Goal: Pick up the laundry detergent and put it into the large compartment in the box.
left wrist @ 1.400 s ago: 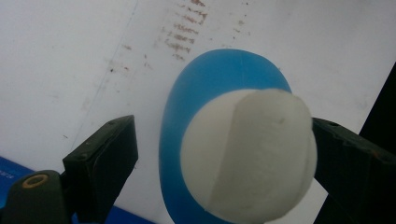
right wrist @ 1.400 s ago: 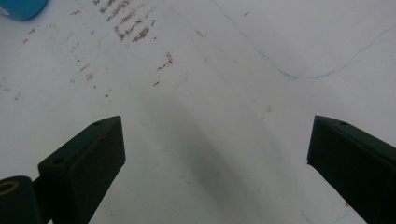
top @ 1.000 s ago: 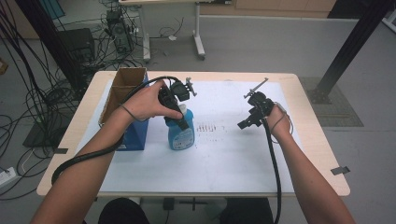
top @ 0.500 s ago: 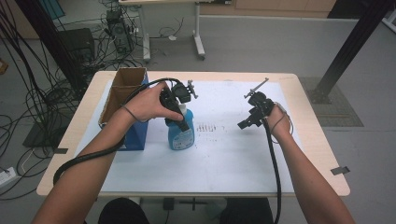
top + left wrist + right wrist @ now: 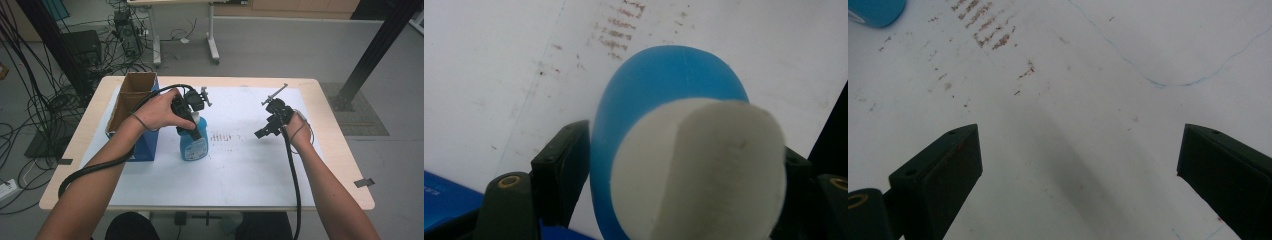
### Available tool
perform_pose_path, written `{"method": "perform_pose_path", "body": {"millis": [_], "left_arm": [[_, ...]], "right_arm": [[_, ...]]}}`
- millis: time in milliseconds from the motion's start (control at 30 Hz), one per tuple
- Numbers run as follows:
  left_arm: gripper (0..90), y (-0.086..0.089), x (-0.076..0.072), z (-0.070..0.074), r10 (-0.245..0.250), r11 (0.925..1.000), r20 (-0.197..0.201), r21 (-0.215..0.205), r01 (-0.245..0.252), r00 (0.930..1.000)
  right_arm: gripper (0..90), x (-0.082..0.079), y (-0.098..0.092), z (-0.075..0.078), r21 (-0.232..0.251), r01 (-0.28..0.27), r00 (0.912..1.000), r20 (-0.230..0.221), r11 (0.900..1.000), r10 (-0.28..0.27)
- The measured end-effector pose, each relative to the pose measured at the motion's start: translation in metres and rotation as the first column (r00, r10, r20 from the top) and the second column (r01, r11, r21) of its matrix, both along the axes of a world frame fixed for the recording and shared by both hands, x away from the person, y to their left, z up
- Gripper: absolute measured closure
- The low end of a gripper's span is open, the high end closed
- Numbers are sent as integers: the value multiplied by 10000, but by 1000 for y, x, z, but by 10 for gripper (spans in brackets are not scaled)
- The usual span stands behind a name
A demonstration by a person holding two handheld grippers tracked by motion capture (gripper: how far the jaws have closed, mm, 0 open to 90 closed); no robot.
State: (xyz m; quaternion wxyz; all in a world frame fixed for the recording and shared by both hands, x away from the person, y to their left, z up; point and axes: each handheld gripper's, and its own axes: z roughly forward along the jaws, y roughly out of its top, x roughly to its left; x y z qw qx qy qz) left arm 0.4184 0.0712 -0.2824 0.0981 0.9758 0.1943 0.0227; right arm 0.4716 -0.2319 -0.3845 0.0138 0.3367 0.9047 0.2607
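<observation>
White paper-covered table [image 5: 250,170]: left gripper [image 5: 192,120], jaws just closing, clamps the white cap of the upright blue plastic bottle [image 5: 194,145] left of centre; right gripper [image 5: 270,125], at three o'clock of it, stands wide, empty.

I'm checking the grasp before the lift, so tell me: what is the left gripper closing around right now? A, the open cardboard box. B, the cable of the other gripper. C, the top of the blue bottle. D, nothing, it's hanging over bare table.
C: the left gripper has a jaw on each side of the blue bottle at its white top, having just been closing; the cardboard box stands apart beside it.
</observation>
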Motion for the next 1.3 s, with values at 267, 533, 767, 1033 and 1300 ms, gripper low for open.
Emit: {"method": "perform_pose_path", "body": {"millis": [267,533,767,1033,1300], "left_arm": [[366,-2,0,0,-8,10000,-88,64,9,10000],[367,-3,0,0,135,9998,-119,162,-133,9998],[367,-2,0,0,153,9998,-86,109,-152,9998],[368,-1,-1,0,98,9999,-34,51,-97,9999],[368,-1,-1,0,73,10000,9,15,-73,10000]], "right_arm": [[40,0,1,0,-32,-37,10000,6,10000,37],[40,0,0,0,-59,-34,10000,36,10000,34],[40,0,0,1,-79,-10,10000,43,10000,11],[40,1,1,-1,-92,-33,10000,-6,10000,33],[40,1,0,0,-103,-28,10000,61,9999,29]]}}
